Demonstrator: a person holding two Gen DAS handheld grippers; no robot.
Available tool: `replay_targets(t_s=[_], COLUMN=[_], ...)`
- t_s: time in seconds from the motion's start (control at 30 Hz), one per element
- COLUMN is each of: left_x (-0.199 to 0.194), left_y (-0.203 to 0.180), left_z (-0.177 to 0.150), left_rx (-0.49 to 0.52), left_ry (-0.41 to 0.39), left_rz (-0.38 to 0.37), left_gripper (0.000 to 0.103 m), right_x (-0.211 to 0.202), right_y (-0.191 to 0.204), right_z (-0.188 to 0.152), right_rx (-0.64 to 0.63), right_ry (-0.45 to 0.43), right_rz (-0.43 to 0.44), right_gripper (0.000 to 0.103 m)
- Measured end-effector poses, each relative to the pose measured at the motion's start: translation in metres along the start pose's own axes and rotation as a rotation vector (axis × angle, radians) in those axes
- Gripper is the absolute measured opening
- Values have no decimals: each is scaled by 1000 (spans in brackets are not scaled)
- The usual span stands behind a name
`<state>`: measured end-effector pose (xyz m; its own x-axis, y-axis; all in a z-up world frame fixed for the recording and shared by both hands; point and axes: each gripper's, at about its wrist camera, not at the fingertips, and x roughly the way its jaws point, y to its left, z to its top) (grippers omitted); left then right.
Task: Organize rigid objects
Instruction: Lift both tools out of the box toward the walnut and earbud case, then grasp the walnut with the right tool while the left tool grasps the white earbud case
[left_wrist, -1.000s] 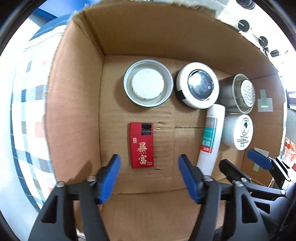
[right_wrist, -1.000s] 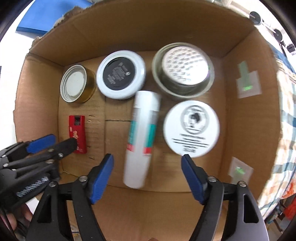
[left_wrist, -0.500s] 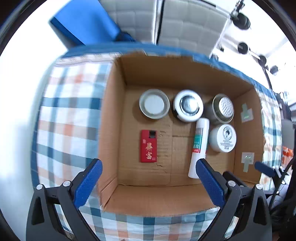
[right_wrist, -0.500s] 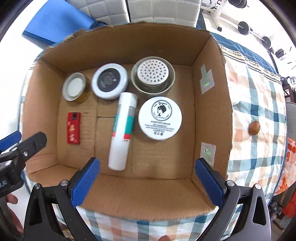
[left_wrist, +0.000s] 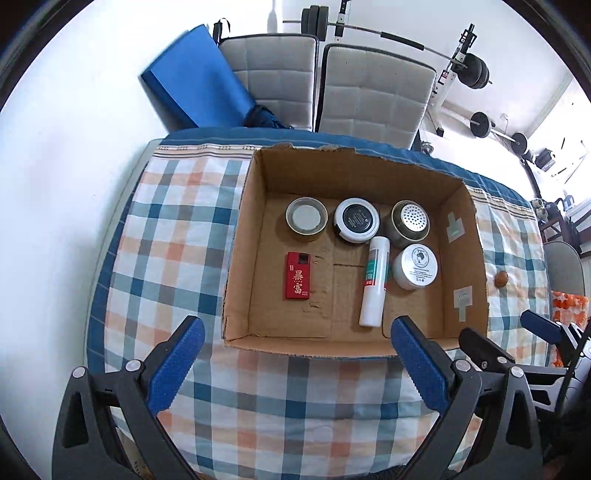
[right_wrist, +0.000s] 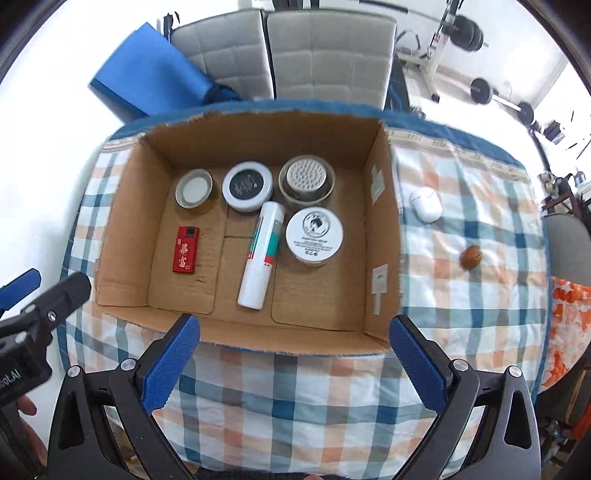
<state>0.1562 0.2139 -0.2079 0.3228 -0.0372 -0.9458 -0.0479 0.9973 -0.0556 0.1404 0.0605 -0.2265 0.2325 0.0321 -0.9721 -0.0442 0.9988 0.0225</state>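
Cardboard box (right_wrist: 384, 229) sits on checked tablecloth (right_wrist: 461, 295); both grippers (left_wrist: 295, 365) (right_wrist: 295, 363) gape wide, empty.

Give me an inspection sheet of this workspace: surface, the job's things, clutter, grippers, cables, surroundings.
Surface: checked tablecloth with a cardboard box on it.
Job's things: in the box, a red pack, a white tube lying flat, a white jar, a black-topped tin, an open-topped tin and a perforated-lid cup.
Clutter: outside the box on the cloth, a white case and a brown nut.
Grippers: left gripper open, empty, above the cloth; right gripper open, empty.
Cables: nothing seen.
Surroundings: two grey chairs, a blue mat, a barbell.
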Motion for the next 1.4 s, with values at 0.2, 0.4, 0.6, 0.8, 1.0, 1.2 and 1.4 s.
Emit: replay_targets(t_s=[0.2,0.4,0.6,0.8,1.0,1.2,1.4], left_x=[-30,-45,-27,46,115,164,199], left_y=[-13,-44,-104,-200,-281,-328,-343], left_z=[-4,3,30,76,106,122,132], left_rx=[6,24,61,99,181,216,146], left_ry=[-51,-80,-71,42,143,241,328], left_rz=[-4,0,-24,-93,-54,-60,-147], left_gripper=[103,103,103,103,103,103,102], right_x=[-37,-55,-51,4,102,186,182], right_y=[-6,-23,-87,-204,-311,-348,-371], right_z=[-10,-11,3,33,47,46,49], right_rx=[7,14,94,267,461,554,564], right_ry=[-45,-61,-31,68,230,354,304], right_rz=[43,95,125,91,127,166,159], right_gripper=[103,103,103,103,83,37,35])
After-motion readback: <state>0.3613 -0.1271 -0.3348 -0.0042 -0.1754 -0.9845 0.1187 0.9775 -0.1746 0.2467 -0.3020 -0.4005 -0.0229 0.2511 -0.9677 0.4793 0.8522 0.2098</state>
